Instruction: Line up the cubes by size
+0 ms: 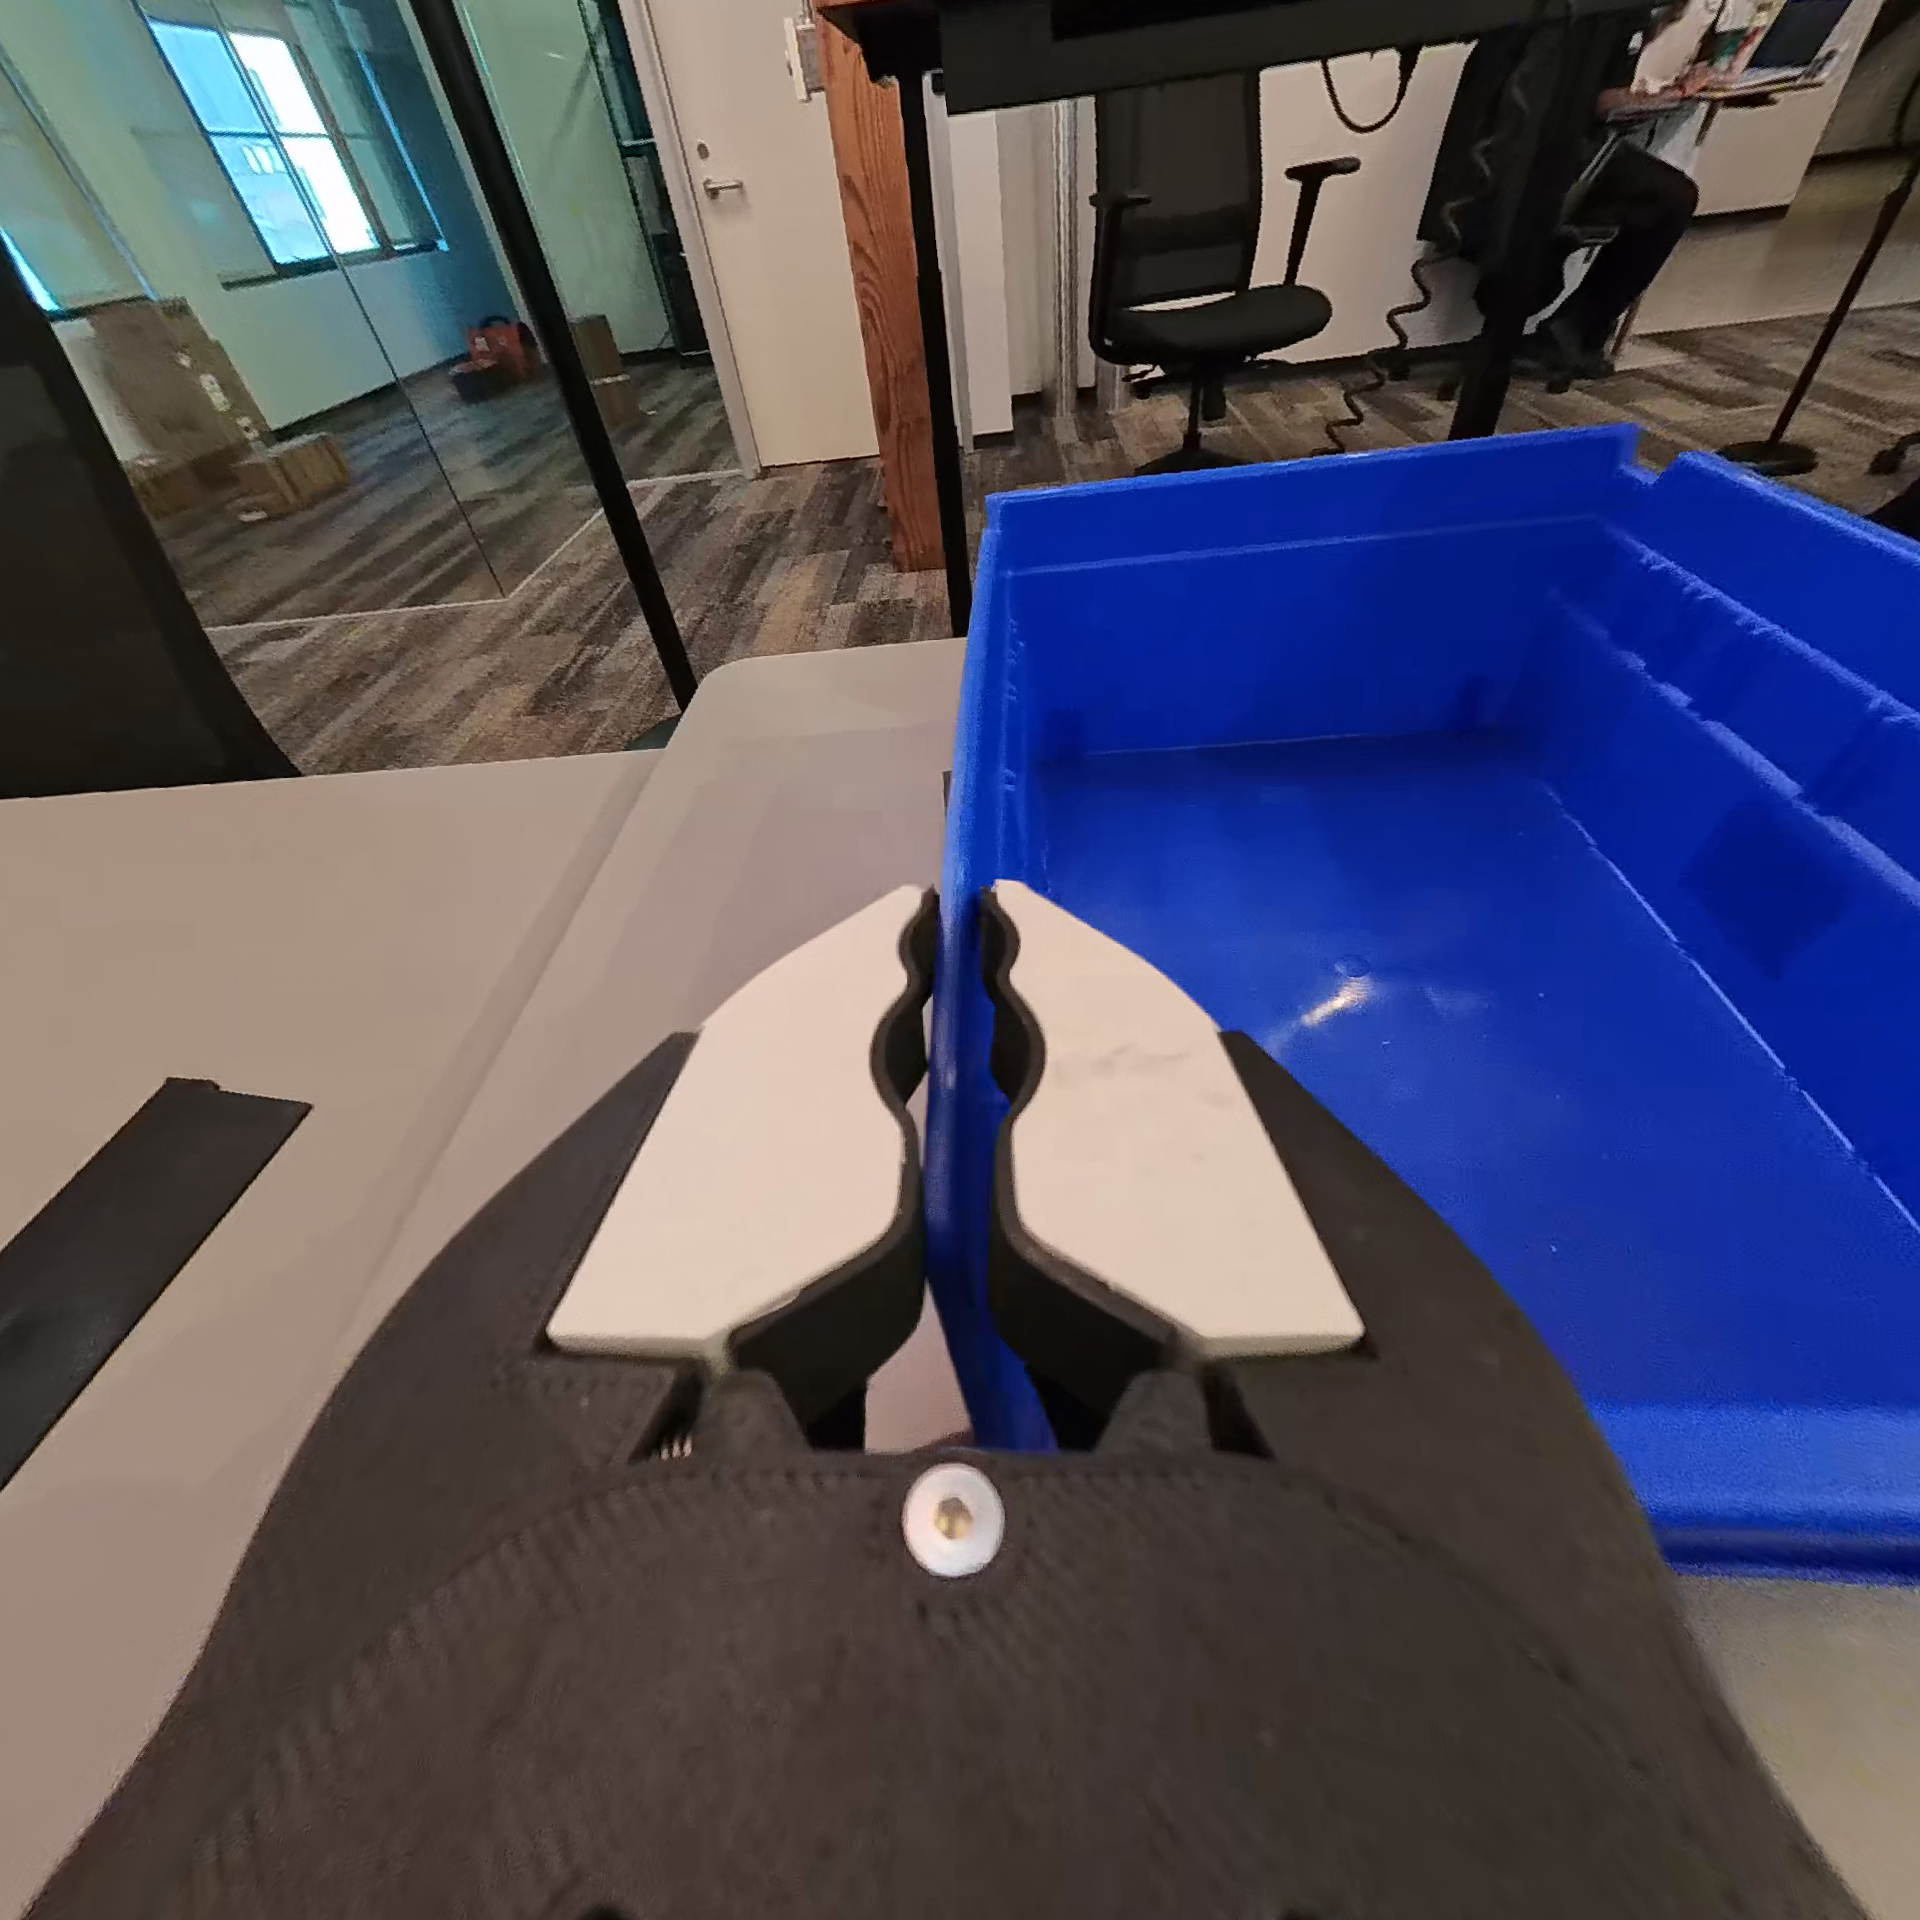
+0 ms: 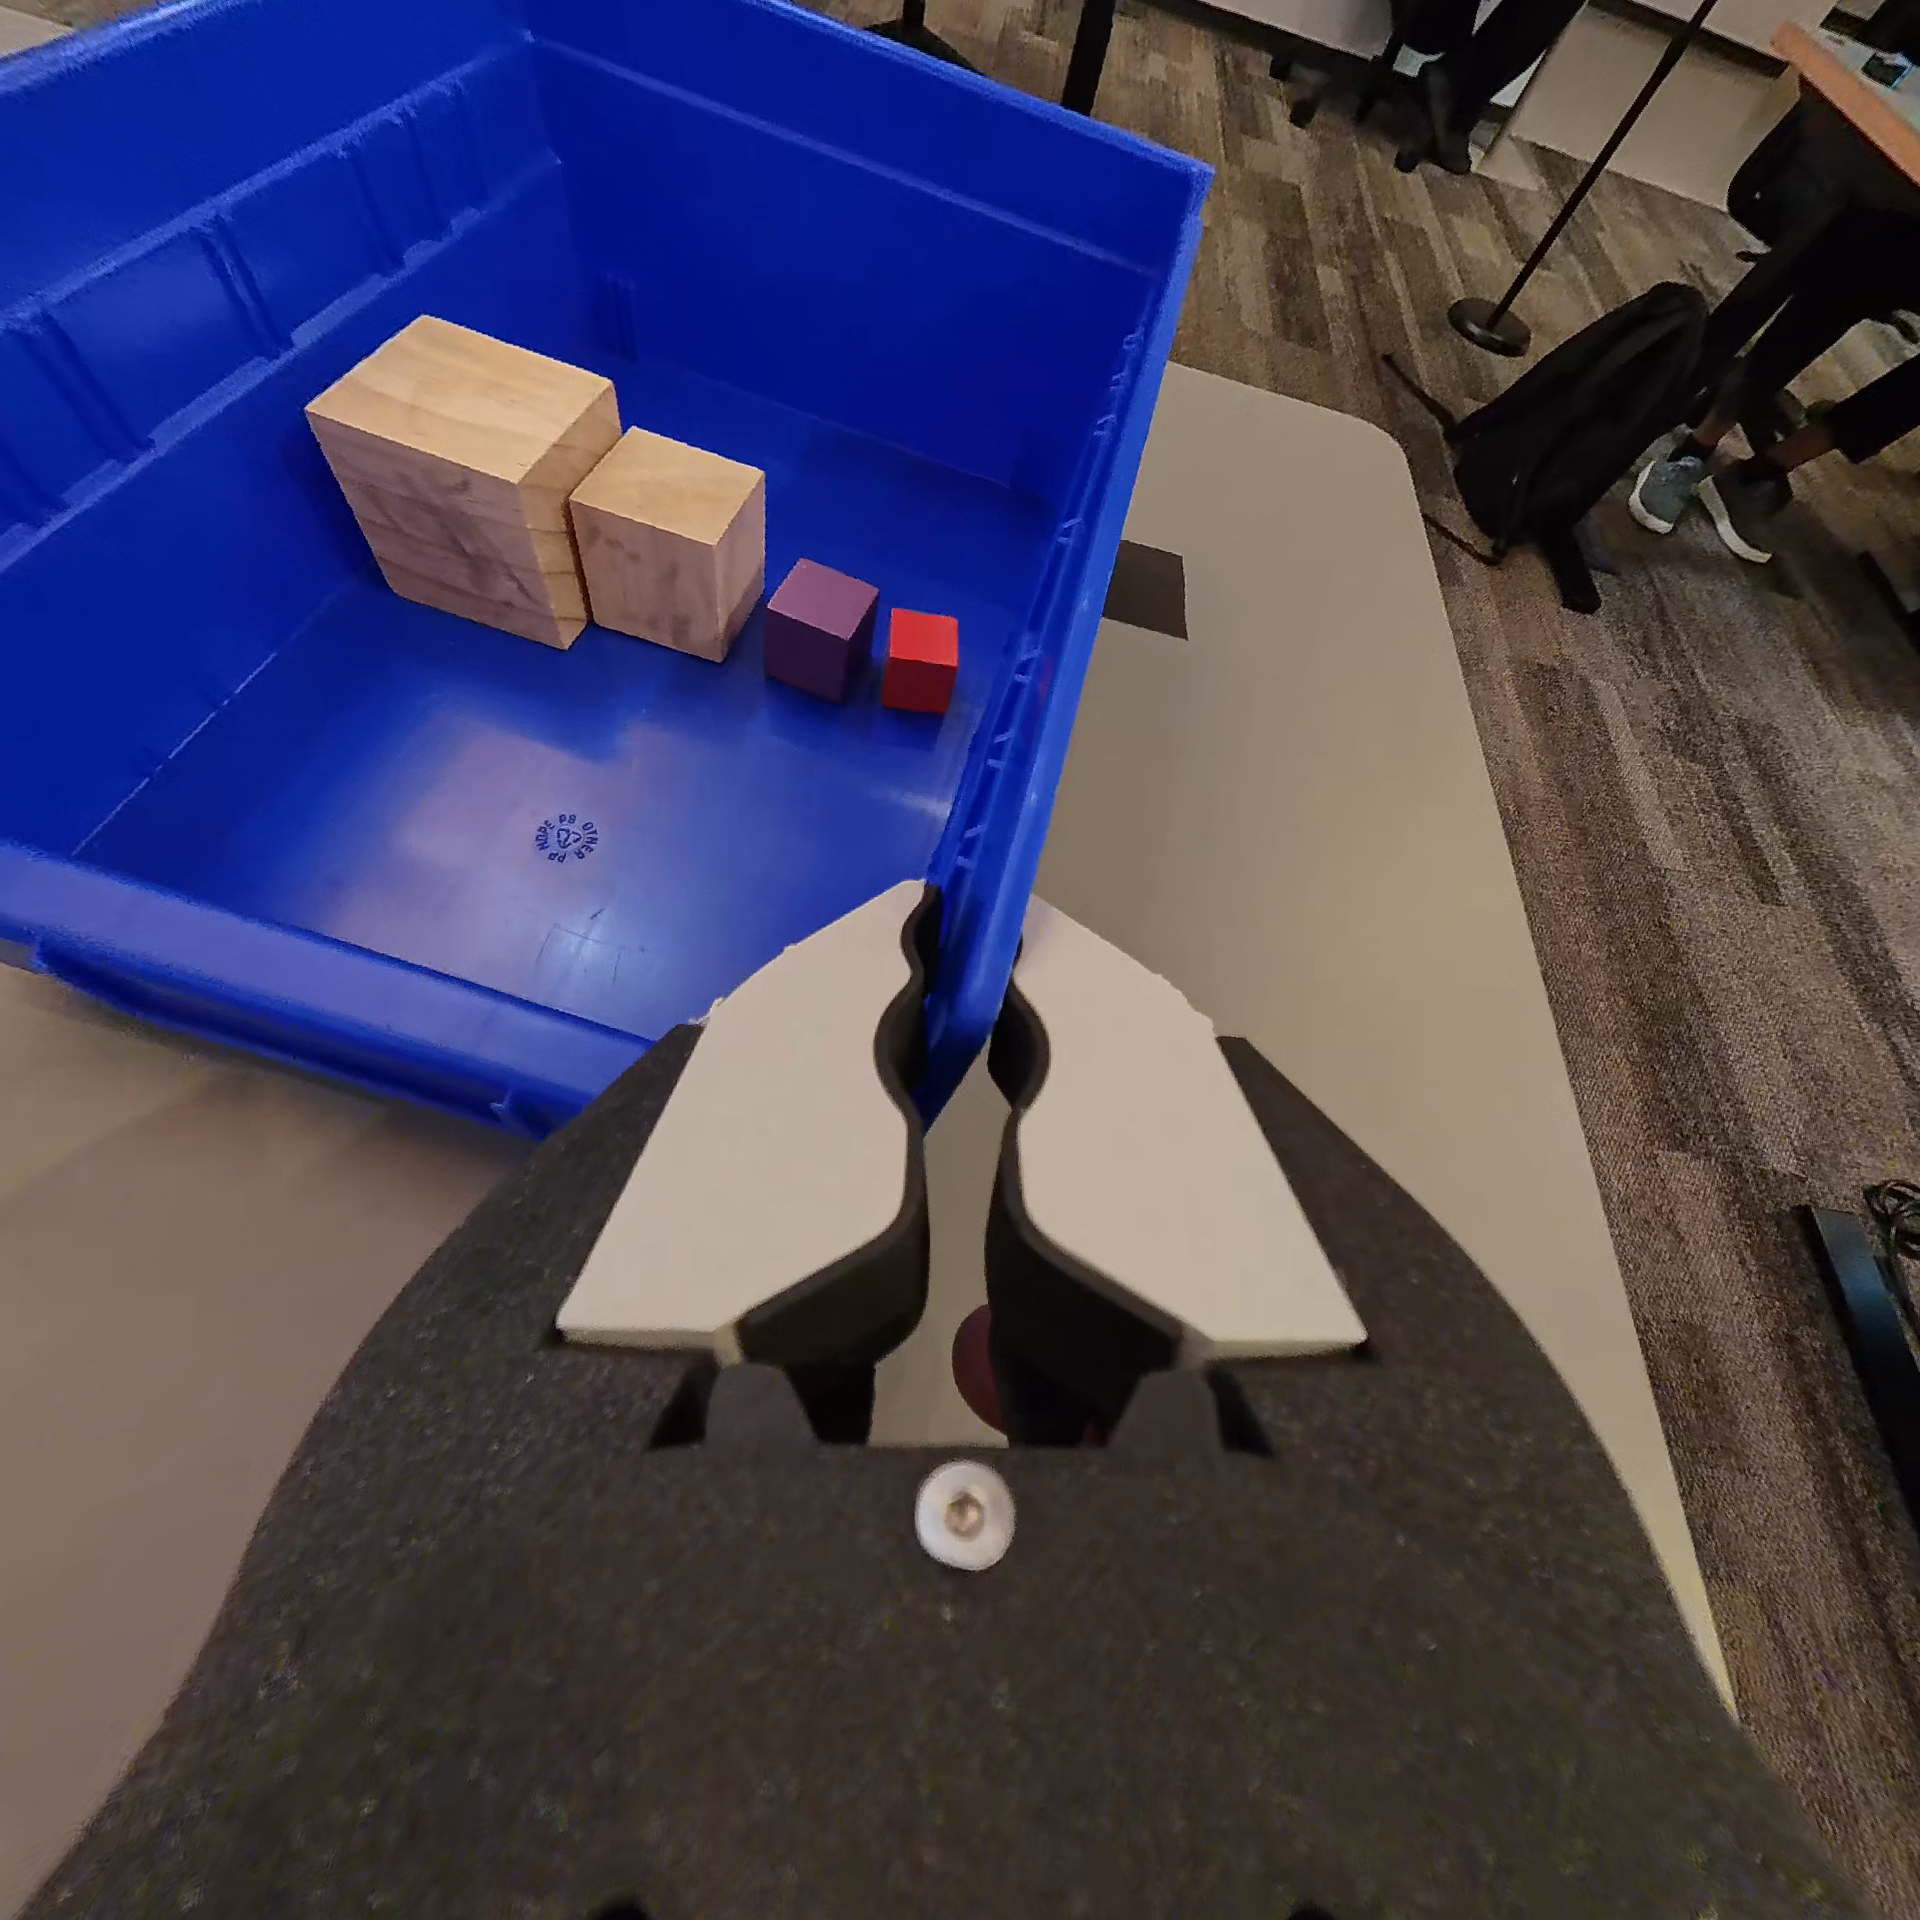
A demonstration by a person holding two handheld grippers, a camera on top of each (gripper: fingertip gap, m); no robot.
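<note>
Basically both grippers are clamped on the blue bin's walls, one each side. Going left to right: left gripper (image 1: 961, 899) has its pads nearly closed on the thin left wall of the blue bin (image 1: 1299, 520), one finger outside over the grey table (image 1: 416, 935), one inside; that part of the bin floor is bare in this view. A black strip (image 1: 135, 1205) lies on the table further left, apart from the bin. Inside the bin, in the right wrist view, the cubes sit in a row by the far end: large wooden cube (image 2: 457, 478), touching it the medium wooden cube (image 2: 670, 540), then the purple cube (image 2: 821, 629) just beside, then the red cube (image 2: 920, 660) near the right wall. Biggest to smallest, so the lineup looks done by my read. Right gripper (image 2: 966, 914) pinches the bin's right wall near the front corner, pads pressing either side of the rim. Judged step: moving or steadying the bin with both hands. To do it well keep both grips firm, lift or slide level and together, no tilt or jerk, or the small purple and red cubes will likely slide out of line; thin walls may flex, so go slow
</note>
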